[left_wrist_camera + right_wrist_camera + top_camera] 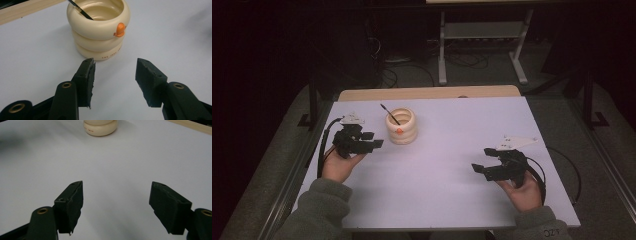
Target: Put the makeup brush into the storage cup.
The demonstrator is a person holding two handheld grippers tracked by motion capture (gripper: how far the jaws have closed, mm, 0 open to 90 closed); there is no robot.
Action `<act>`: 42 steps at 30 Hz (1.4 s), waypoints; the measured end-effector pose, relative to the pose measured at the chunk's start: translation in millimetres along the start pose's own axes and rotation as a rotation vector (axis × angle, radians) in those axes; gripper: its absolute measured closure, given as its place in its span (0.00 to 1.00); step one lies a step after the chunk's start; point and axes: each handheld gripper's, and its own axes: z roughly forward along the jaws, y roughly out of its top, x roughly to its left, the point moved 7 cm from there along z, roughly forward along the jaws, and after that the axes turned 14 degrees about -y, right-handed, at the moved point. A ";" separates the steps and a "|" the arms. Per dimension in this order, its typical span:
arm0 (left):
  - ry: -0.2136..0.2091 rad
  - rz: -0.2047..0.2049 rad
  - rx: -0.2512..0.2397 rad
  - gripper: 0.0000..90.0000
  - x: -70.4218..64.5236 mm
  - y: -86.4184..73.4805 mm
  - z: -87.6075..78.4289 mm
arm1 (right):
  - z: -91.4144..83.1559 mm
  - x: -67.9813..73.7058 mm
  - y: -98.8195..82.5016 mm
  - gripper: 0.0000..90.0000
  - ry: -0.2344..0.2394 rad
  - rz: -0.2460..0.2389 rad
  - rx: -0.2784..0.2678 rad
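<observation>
Here, a cream-coloured, ribbed ceramic-looking cup (401, 126) made of three stacked rings is seen standing upright on the white-topped table (452, 150), towards its far left part. A small orange knob (120, 30) is borne on the cup's upper ring, and a thin black stick (389, 114) is leant inside it, its upper end pointing away over the far-left rim. The left gripper (374, 140) is held just left of the cup, close to it but apart from it; in the left gripper view its black fingers (86, 77) are spread moderately apart with only bare table between them, and the cup is seen just beyond their tips. The right gripper (484, 162) is held well to the right of the cup and nearer the person; its fingers (71, 202) are parted wide above the bare table, nothing being gripped, and the base of the cup is seen far ahead of them.
</observation>
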 end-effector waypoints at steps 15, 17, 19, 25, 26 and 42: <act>-0.004 0.014 -0.011 0.46 -9.8 -14.3 -2.1 | -2.6 -4.4 -0.5 0.29 -0.011 0.009 -0.006; -0.003 0.018 -0.010 0.45 -11.5 -16.8 -1.8 | -2.6 -4.5 -0.5 0.29 -0.012 0.007 -0.007; -0.007 0.026 -0.011 0.43 -12.4 -18.8 -1.4 | -2.8 -4.6 -0.6 0.29 -0.012 0.006 -0.007; -0.010 0.021 -0.017 0.40 -15.8 -25.4 -1.1 | -3.3 -5.1 -0.9 0.29 -0.014 0.010 -0.006; -0.007 0.034 -0.012 0.40 -15.5 -26.2 -1.6 | -3.3 -5.1 -1.0 0.29 -0.014 0.010 -0.006; -0.017 0.053 -0.026 0.30 -27.2 -40.1 -2.6 | -4.2 -6.8 -1.8 0.29 -0.020 0.010 -0.010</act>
